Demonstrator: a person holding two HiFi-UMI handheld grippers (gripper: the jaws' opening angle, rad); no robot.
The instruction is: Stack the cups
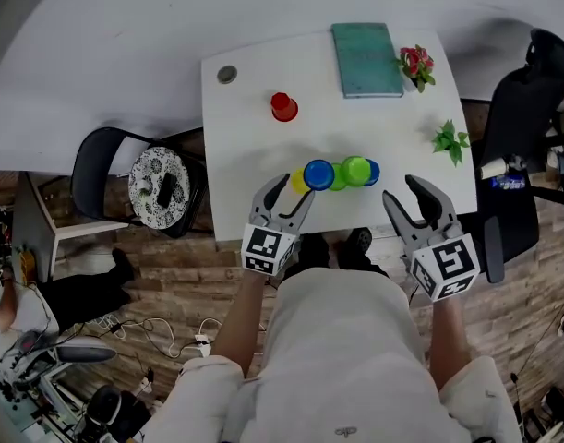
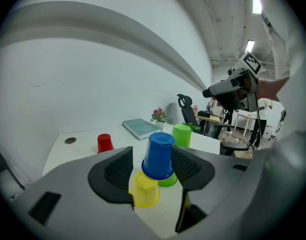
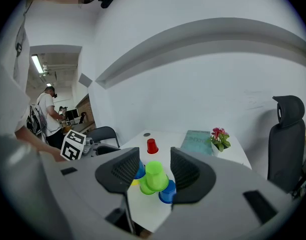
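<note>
Hovering the left gripper (image 1: 296,188) over the near edge of the table (image 1: 245,137), at 7 o'clock of the cup cluster, jaws spread wide and pinching nothing. Framing the upper blue cup (image 2: 158,156) between the pads without touching it, going by the left gripper view.

Holding the right gripper (image 1: 401,188) at 5 o'clock of the cluster, jaws likewise spread and empty, sighting the upper green cup (image 3: 154,174).

Looking just past both at a two-tier pyramid of upside-down cups. Counting the yellow cup (image 2: 144,189), lower green cup (image 1: 338,179) and lower blue cup (image 1: 373,172) along the bottom row from 9 to 3 o'clock, then the upper blue cup and upper green cup across the gaps above.

Apparently pausing between placements, judging the second tier finished and only the top missing.

Leaving the red cup (image 1: 283,106) alone and untouched, well apart at 11 o'clock of the pyramid.

Probably calling next for reaching round the pyramid to the red cup, closing on its wall, lifting clear and setting it across the two upper cups. Needing a soft release, given light cups resting only on rims.

Ignoring the book (image 1: 366,58) and flowers (image 1: 416,63) at the far edge, 12 to 1 o'clock
</note>
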